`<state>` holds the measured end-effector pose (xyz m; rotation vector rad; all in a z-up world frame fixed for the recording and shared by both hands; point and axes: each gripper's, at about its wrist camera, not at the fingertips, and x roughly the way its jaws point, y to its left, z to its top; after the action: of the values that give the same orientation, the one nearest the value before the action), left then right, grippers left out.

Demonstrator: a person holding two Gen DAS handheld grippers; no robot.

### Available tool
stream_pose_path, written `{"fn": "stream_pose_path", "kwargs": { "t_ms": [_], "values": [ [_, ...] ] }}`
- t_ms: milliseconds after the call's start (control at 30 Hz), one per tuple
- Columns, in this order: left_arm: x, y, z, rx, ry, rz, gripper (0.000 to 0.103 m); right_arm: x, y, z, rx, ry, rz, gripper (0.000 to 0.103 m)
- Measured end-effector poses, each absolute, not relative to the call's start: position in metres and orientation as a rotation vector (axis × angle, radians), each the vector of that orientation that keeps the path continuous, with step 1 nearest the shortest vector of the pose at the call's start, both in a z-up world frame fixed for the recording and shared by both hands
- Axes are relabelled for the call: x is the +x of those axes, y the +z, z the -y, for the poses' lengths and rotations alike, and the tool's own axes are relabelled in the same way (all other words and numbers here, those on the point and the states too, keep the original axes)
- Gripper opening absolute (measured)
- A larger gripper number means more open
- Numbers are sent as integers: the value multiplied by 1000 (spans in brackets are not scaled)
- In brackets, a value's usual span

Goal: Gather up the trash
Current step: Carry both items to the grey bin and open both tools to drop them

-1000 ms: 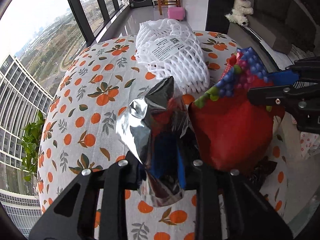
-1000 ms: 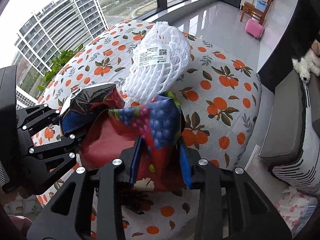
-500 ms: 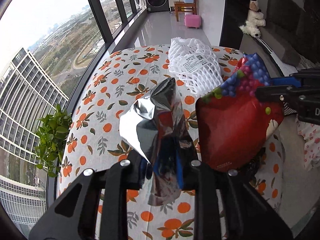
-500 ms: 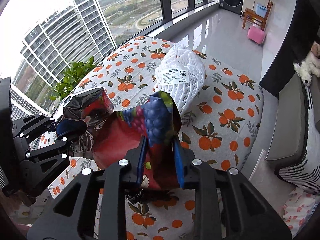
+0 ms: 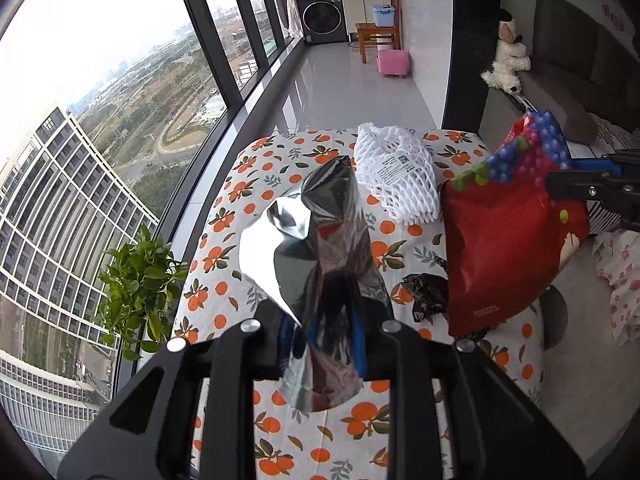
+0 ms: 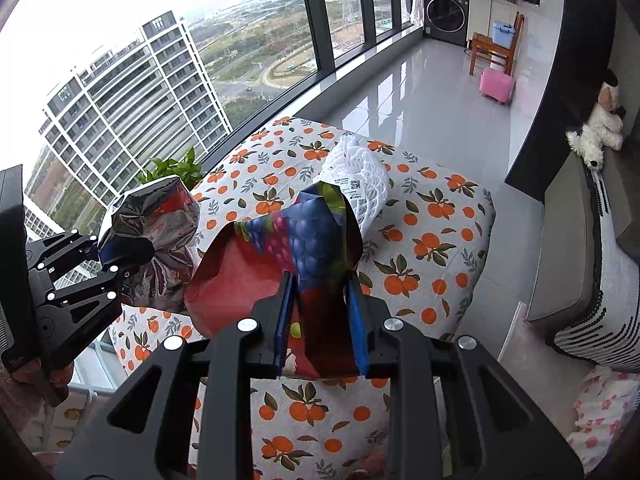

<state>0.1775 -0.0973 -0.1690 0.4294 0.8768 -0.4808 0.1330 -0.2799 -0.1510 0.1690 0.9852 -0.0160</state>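
My left gripper (image 5: pixel 322 332) is shut on a crumpled silver foil wrapper (image 5: pixel 316 256) and holds it above the orange-print table (image 5: pixel 224 280). My right gripper (image 6: pixel 320 320) is shut on a red snack bag with a grape print (image 6: pixel 308 256), also lifted off the table. The red bag (image 5: pixel 504 248) hangs to the right of the foil wrapper in the left wrist view. The foil wrapper (image 6: pixel 160 232) shows at the left in the right wrist view. A white foam net (image 5: pixel 396 176) and a small dark wrapper (image 5: pixel 428 296) lie on the table.
A potted green plant (image 5: pixel 140 276) stands by the window at the table's left edge. A grey sofa (image 6: pixel 600 248) with a plush dog (image 6: pixel 596 132) is to the right. A pink stool (image 5: pixel 394 62) and wooden chair stand far back on the tiled floor.
Both grippers have risen and pulled back from the table with their wrappers held. The table and foam net look smaller and farther away.
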Motion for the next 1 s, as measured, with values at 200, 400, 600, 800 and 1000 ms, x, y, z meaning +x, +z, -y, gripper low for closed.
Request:
{"fn": "stream_pose_path", "kwargs": {
  "t_ms": [200,400,600,800,1000],
  "values": [
    [150,-163,153,476,-603,-857,24,80,-144,330,233,-137,-975,24],
    [106,-168,231,538,-777,-837,24,10,-146,395,310,-296,-974,24],
    [54,-192,316,601,-941,-843,24,-67,-163,459,396,-454,-981,24],
    [3,-227,396,651,-1059,-869,24,-132,-189,520,467,-562,-1006,24],
    [-29,-278,465,698,-1107,-908,24,-171,-229,574,510,-618,-1025,24]
  ]
}}
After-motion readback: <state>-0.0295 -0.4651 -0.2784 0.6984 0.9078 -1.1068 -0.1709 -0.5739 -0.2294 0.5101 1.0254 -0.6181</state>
